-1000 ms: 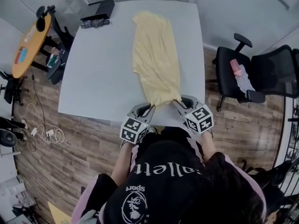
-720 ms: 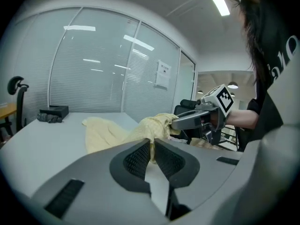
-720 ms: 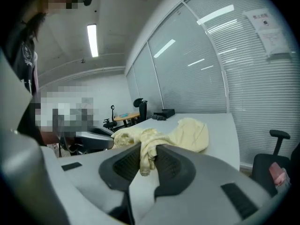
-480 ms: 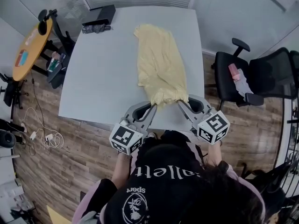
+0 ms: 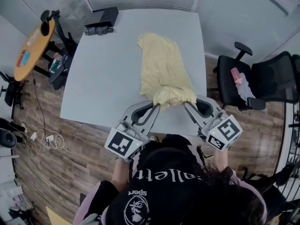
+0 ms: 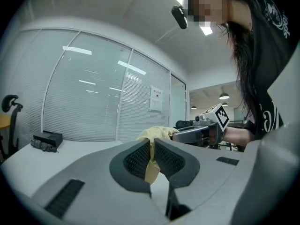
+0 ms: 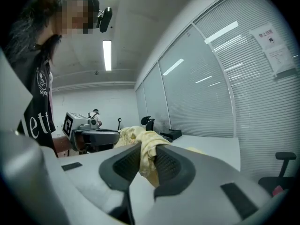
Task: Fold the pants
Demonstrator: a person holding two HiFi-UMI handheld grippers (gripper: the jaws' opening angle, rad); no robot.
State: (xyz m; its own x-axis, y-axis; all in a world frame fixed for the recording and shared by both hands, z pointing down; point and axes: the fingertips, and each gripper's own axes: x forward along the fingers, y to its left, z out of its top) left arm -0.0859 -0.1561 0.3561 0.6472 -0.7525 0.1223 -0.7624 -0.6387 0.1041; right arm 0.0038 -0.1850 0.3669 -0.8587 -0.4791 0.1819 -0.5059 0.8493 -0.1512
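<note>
left gripper, right gripper, clamping pants

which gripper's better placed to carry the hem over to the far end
Neither alone: left hand-held gripper and right hand-held gripper each clamp a corner of the pants' near hem; use both.
</note>
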